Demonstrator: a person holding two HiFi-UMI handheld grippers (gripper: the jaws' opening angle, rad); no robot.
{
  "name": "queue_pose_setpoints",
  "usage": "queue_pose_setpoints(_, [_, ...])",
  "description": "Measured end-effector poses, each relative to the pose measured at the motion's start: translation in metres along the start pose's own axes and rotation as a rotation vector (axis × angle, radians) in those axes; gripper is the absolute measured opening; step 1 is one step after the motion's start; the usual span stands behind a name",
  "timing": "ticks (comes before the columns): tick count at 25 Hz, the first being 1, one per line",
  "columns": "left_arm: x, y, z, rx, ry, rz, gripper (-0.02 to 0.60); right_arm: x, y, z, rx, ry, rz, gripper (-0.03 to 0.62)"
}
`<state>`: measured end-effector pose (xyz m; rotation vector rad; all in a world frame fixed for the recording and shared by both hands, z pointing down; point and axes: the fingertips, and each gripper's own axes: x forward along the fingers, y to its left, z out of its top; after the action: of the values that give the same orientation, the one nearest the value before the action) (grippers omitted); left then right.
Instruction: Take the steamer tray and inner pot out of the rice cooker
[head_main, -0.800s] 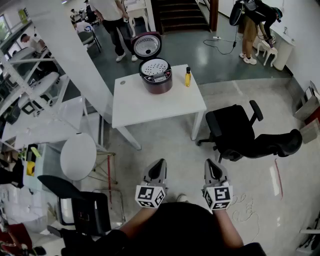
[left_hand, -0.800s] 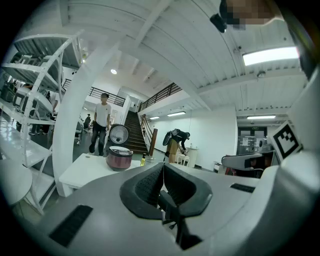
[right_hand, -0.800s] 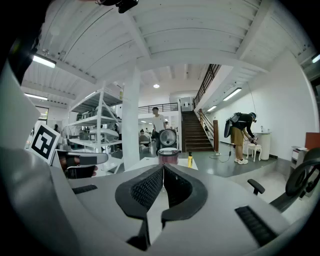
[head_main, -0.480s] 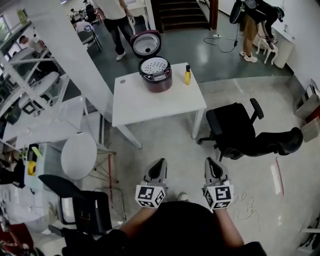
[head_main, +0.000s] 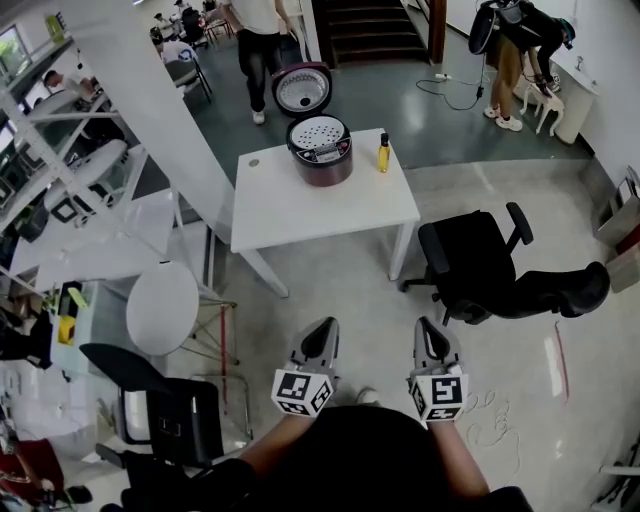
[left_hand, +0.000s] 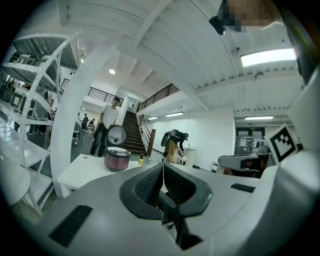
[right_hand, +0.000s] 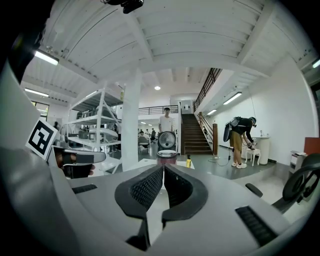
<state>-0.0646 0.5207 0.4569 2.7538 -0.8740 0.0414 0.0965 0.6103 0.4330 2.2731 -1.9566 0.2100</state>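
Note:
A maroon rice cooker stands with its lid raised at the far edge of a white table. In its mouth lies a white perforated steamer tray; the inner pot is hidden under it. The cooker also shows far off in the left gripper view and the right gripper view. My left gripper and right gripper hang close to my body, well short of the table. Both are shut and hold nothing.
A yellow bottle stands right of the cooker. A black office chair sits right of the table, another black chair and a round white stool to my left. White shelving lines the left. People stand beyond the table.
The table and cooker have shifted a little lower and rightward in the head view. A person behind the table has walked to the right. Both grippers stay shut in the same place.

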Motion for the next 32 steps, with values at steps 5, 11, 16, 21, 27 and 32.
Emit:
queue_pose_setpoints(5, [-0.002, 0.002, 0.000, 0.007, 0.015, -0.009, 0.007, -0.005, -0.016, 0.004, 0.046, -0.015, -0.056, 0.011])
queue_pose_setpoints(11, [-0.010, 0.023, -0.009, 0.004, 0.044, 0.056, 0.188, 0.005, -0.006, -0.003, 0.067, 0.013, 0.016, 0.198])
queue_pose_setpoints(16, [-0.011, 0.034, -0.020, -0.010, 0.086, 0.088, 0.222, 0.015, 0.008, -0.016, 0.087, 0.048, 0.068, 0.224])
queue_pose_setpoints(21, [-0.006, 0.046, -0.027, -0.033, 0.105, 0.117, 0.225, 0.035, 0.010, -0.022, 0.092, 0.070, 0.095, 0.224])
queue_pose_setpoints(27, [0.017, 0.078, -0.029, -0.060, 0.117, 0.130, 0.225, 0.070, 0.007, -0.027, 0.083, 0.109, 0.096, 0.224])
queue_pose_setpoints(32, [0.055, 0.116, -0.028, -0.084, 0.120, 0.133, 0.225, 0.119, 0.003, -0.038, 0.072, 0.163, 0.093, 0.224])
